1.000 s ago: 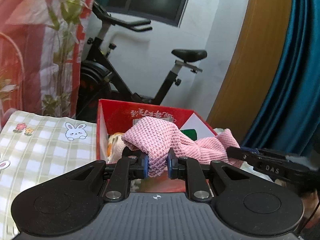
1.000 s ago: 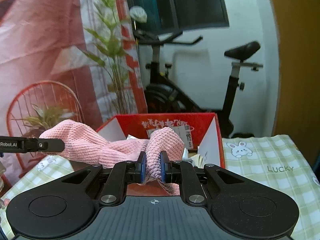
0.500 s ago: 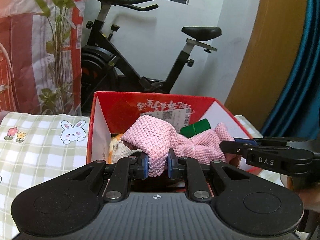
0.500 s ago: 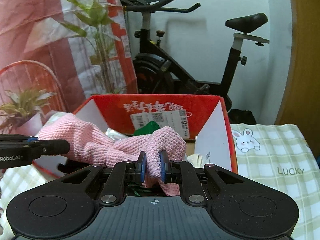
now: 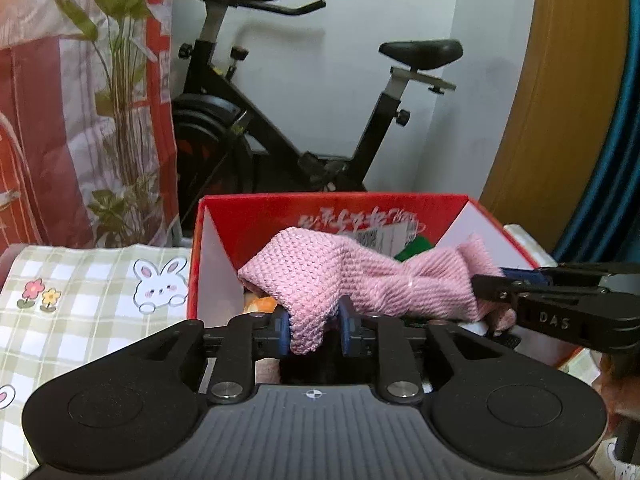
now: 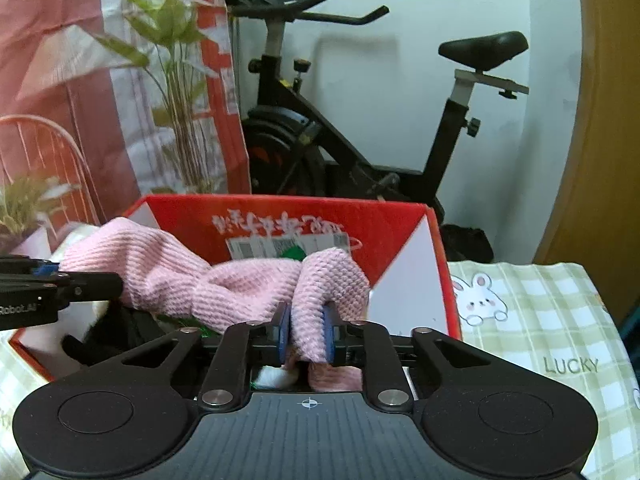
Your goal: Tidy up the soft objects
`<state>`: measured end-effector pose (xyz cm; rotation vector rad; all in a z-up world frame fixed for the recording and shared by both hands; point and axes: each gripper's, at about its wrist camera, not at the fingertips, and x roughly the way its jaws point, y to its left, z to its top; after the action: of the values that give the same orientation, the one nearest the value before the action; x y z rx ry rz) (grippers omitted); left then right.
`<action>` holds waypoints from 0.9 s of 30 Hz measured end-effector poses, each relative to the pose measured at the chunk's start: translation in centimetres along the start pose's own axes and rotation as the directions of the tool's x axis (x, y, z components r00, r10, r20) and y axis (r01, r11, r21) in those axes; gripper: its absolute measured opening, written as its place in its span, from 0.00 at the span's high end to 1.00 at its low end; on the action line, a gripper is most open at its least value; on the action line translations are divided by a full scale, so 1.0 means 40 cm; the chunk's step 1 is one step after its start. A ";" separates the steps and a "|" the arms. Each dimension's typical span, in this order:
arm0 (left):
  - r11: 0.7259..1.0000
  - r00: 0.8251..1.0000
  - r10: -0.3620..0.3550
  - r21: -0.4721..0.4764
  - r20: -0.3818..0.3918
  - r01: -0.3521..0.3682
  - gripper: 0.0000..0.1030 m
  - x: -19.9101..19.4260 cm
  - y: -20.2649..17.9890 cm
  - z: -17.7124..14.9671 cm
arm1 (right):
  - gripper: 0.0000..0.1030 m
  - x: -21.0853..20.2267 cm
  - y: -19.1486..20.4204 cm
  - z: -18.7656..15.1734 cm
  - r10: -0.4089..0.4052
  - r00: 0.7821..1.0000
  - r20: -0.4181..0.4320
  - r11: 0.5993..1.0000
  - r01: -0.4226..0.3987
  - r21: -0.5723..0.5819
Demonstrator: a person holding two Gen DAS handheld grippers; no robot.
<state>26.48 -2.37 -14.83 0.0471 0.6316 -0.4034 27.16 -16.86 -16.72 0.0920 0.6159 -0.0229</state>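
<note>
Both grippers hold one pink knitted cloth (image 5: 360,280) between them, slung over the open red cardboard box (image 5: 224,216). At the left end, the left gripper (image 5: 314,330) has its blue pads (image 5: 282,330) set a little apart, with a hanging corner of the cloth between them; the left pad touches the fabric, while a dark gap shows beside the right pad, so whether it truly pinches I cannot tell. From that corner the cloth runs rightward above the box interior, where something orange (image 5: 262,303) and a green item (image 5: 416,246) peek out, to the right gripper (image 6: 306,332), whose pads (image 6: 328,330) are pressed narrowly onto a fold of the cloth. Left of the box lies a checked tablecloth (image 5: 80,280) printed with a rabbit. Far behind stand a black exercise bike (image 5: 280,128), a leafy plant (image 5: 116,80) and a white wall.
</note>
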 end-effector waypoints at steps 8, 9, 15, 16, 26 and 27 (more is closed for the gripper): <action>1.000 0.999 0.008 0.007 0.051 -0.008 0.11 -0.062 0.013 0.001 | 0.51 -0.057 0.006 -0.008 -0.020 0.999 0.032 0.998 0.022 -0.059; 1.000 0.999 0.008 0.012 0.054 -0.008 0.09 -0.072 0.010 0.001 | 0.47 -0.065 0.006 -0.007 -0.018 0.999 0.032 0.998 0.020 -0.062; 0.998 0.997 0.045 0.041 0.062 -0.048 0.00 -0.118 -0.009 -0.016 | 0.19 -0.114 0.024 -0.027 -0.015 0.999 0.032 0.997 0.017 -0.077; 0.998 0.997 0.051 0.039 0.057 -0.053 0.00 -0.123 -0.010 -0.020 | 0.15 -0.121 0.026 -0.032 -0.013 0.999 0.032 0.997 0.016 -0.077; 0.987 0.984 0.153 0.040 0.093 -0.157 0.00 -0.209 -0.022 -0.052 | 0.00 -0.202 0.050 -0.058 -0.019 0.998 0.066 0.998 0.023 -0.064; 0.984 0.981 0.168 0.039 0.100 -0.172 0.00 -0.221 -0.024 -0.054 | 0.00 -0.214 0.051 -0.058 -0.021 0.997 0.078 0.998 0.025 -0.056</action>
<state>18.42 0.23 -11.34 0.1253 0.5179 -0.2537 18.95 -14.67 -13.51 0.0287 0.5398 -0.0310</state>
